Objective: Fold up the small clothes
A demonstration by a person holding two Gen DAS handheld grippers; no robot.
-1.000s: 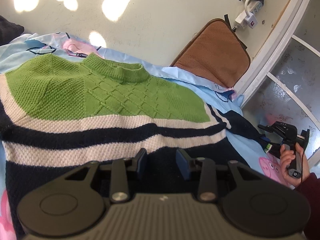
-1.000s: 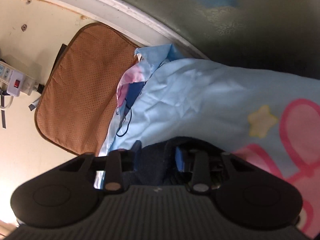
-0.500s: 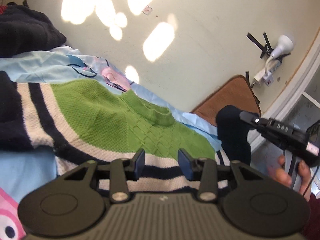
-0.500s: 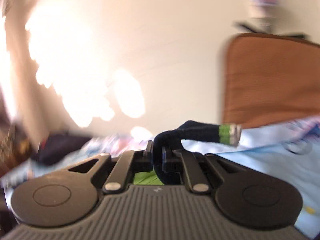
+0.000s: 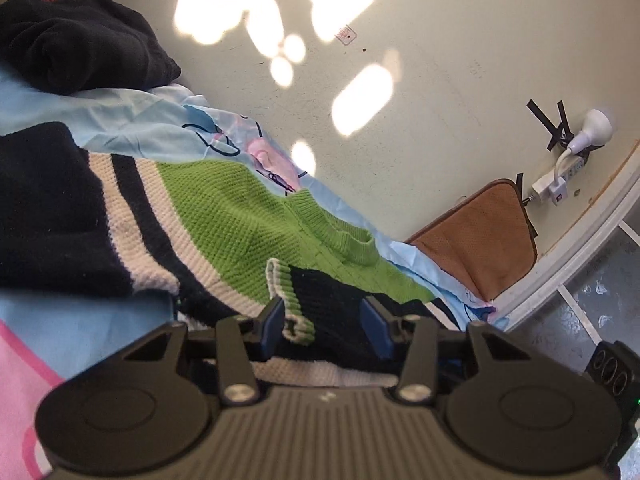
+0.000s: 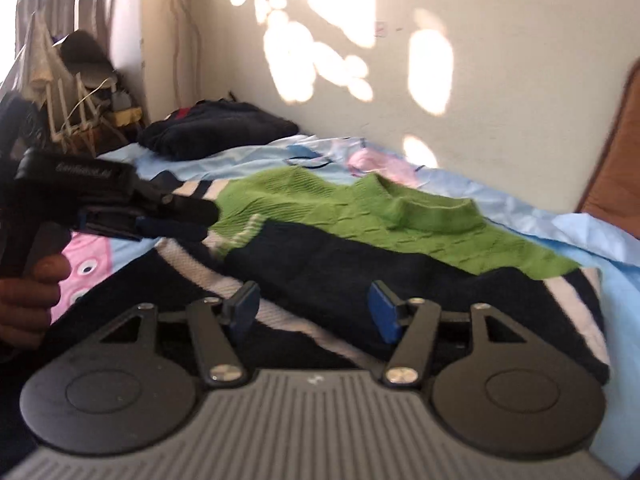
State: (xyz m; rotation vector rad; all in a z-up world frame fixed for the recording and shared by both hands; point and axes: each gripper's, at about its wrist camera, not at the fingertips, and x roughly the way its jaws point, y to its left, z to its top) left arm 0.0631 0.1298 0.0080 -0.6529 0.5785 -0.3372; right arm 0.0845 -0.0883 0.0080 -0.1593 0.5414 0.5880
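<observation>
A small knit sweater (image 5: 224, 216) with a green top, cream stripes and navy body lies flat on the light blue bedsheet (image 5: 120, 116). Its navy sleeve (image 5: 332, 292) is folded across the chest, with the green-and-cream cuff (image 5: 280, 280) near the middle. My left gripper (image 5: 325, 322) hovers over that cuff. Its jaws are opening and the pads press on nothing. My right gripper (image 6: 315, 308) hangs over the folded sleeve (image 6: 320, 260), its jaws also opening and empty. In the right wrist view the left gripper (image 6: 202, 220) reaches in from the left, held by a hand (image 6: 28, 292).
A dark folded garment (image 6: 216, 128) sits at the far end of the bed by the wall. A brown cushion (image 5: 476, 232) leans on the wall at the right, below a power strip (image 5: 560, 180). Clutter (image 6: 80, 92) stands beside the curtain at the left.
My right gripper swung the navy sleeve over the sweater's chest, then opened and let it go. My left gripper shifted sideways and rolled, its jaws now wider.
</observation>
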